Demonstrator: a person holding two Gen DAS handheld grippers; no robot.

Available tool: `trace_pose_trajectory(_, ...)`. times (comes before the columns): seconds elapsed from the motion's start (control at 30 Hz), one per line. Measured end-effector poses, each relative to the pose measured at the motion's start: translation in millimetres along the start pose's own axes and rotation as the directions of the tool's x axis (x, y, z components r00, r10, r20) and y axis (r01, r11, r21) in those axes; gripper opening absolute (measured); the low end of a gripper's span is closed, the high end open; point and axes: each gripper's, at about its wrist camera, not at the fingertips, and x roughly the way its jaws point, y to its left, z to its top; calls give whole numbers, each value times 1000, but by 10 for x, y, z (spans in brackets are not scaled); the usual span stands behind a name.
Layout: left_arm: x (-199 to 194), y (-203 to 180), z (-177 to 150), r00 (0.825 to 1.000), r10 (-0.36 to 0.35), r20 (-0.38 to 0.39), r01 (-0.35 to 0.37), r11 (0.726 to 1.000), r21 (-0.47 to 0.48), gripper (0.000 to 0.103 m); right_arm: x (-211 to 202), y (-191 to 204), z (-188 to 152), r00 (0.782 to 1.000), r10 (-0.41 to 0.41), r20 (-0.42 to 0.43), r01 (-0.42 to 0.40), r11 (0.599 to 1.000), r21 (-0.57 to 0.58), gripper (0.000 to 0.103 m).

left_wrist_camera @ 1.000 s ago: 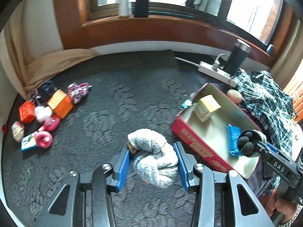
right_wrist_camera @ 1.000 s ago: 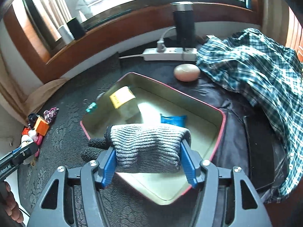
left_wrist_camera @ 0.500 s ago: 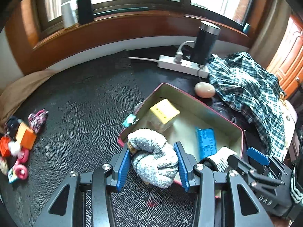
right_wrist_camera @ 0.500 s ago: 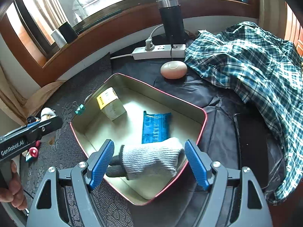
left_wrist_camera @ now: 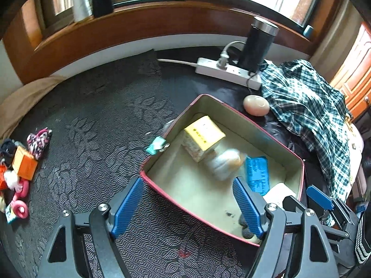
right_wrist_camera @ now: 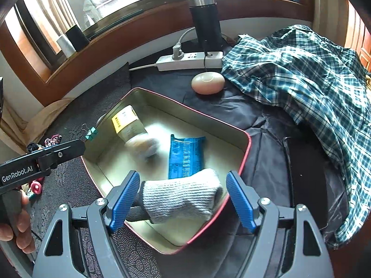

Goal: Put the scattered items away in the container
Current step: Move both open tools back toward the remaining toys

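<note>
The red-rimmed tin container sits on the dark mat. Inside it lie a yellow box, a blue packet, a blurred grey sock bundle and a grey knit glove. My left gripper is open and empty above the container's near rim. My right gripper is open, with the glove lying between its jaws in the container. More small toys lie scattered at the far left of the mat.
A teal clip lies just outside the container's left wall. A pink oval object, a white power strip, a black cylinder and a plaid shirt lie behind and right of it.
My left gripper has opened and dropped the sock bundle into the container. My right gripper stays open over the released glove and has moved a little closer.
</note>
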Motion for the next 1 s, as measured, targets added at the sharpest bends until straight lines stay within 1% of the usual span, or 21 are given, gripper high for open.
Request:
trace_pose_trajectory(0.27,-128,516,-164,999,51,-5,-51,994,-94,81,94,407,17,999,42,0,-42,997,-61,80)
trace_pose_trajectory(0.47,-271,1075,-366,994,111,-13,-112,973,-200,81,194,829,41,996,91,-16,-92,987,-133,80)
trace_pose_trajectory(0.63,-435,1603,-604,987,157,-18,-155,941,-302,81,271,1238,24,989,137,-48,-144,967,-210,80)
trace_pose_trajectory(0.77,-569,2030,-810,981,193,-25,-188,905,-382,81,359,1612,-58,982,171,-83,-187,945,-269,80)
trace_pose_trajectory(1.0,-717,2668,-1170,972,231,-51,-226,847,-481,81,528,2265,-325,970,203,-135,-238,911,-337,80)
